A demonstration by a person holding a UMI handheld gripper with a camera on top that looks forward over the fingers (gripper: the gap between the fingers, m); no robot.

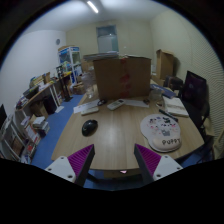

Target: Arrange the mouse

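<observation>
the two-finger gripper (113, 163) is released, fingers spread, holding nothing. the small dark rounded mouse (89, 127) rests on the wooden table (115, 135), ahead of the fingers, well apart from the round patterned mouse mat (160, 131). arrangement appears not yet started; approach, grasp and placement remain.

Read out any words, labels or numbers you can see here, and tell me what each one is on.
"PUPPY", roughly, along the near edge of the round mouse pad; the reading is uncertain.
Cardboard box: no legible print.
Papers and shelf items: too small to read.
Mouse and open gripper: no text.
</observation>
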